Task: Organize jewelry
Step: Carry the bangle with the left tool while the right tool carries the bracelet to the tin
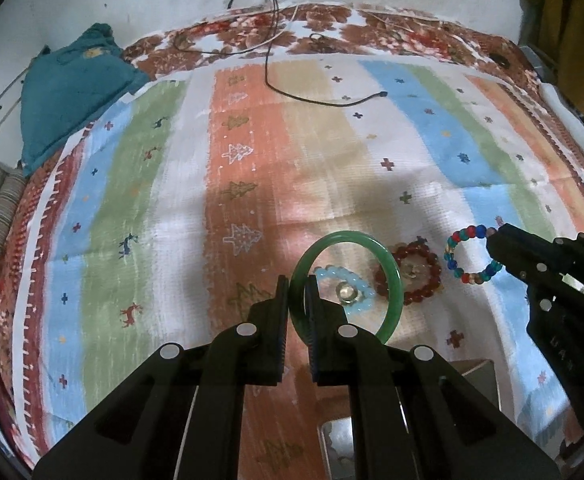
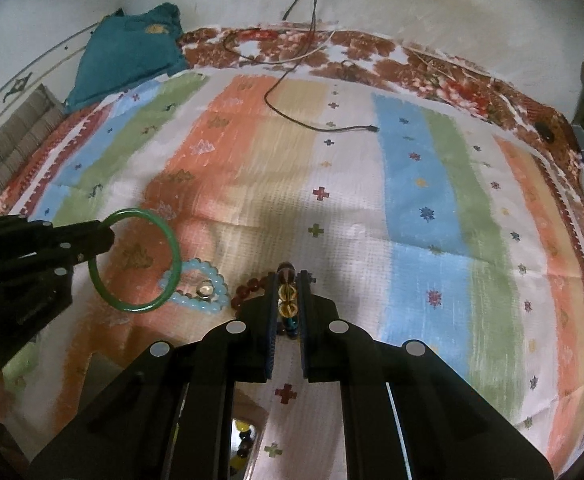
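Observation:
My left gripper is shut on a green jade bangle and holds it upright above the striped cloth; the bangle also shows in the right wrist view. My right gripper is shut on a multicoloured bead bracelet, which shows in the left wrist view held off the cloth. A light blue bead bracelet and a dark red bead bracelet lie on the cloth, each around a small clear object.
A striped cloth covers the bed. A black cable lies across its far part. A teal garment sits at the back left. A mirrored box stands near the front edge. A white bar lies at the right.

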`<state>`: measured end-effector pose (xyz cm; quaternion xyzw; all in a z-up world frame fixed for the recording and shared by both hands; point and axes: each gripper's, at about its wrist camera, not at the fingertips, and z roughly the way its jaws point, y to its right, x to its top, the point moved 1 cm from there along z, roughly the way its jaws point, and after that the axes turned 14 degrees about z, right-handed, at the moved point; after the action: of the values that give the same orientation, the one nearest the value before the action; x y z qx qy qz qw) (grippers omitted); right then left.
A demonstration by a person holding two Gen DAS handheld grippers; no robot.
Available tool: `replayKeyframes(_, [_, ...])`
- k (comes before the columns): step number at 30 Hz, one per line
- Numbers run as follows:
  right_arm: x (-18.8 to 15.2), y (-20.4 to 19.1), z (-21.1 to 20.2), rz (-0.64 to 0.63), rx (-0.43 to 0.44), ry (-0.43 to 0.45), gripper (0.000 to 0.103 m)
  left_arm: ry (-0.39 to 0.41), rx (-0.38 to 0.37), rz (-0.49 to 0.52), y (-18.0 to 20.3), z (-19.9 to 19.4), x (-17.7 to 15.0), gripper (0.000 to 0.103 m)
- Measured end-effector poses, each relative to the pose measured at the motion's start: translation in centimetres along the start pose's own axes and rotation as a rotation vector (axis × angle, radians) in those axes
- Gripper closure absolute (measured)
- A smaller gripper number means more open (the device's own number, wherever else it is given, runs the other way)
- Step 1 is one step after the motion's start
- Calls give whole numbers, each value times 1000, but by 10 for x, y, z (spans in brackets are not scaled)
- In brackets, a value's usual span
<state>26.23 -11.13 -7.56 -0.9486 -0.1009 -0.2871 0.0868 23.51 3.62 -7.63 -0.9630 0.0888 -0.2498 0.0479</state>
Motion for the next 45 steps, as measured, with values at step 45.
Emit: replayKeyframes(45, [-54, -19, -86, -67, 49, 144, 93, 134, 21, 33, 42, -79, -51, 95])
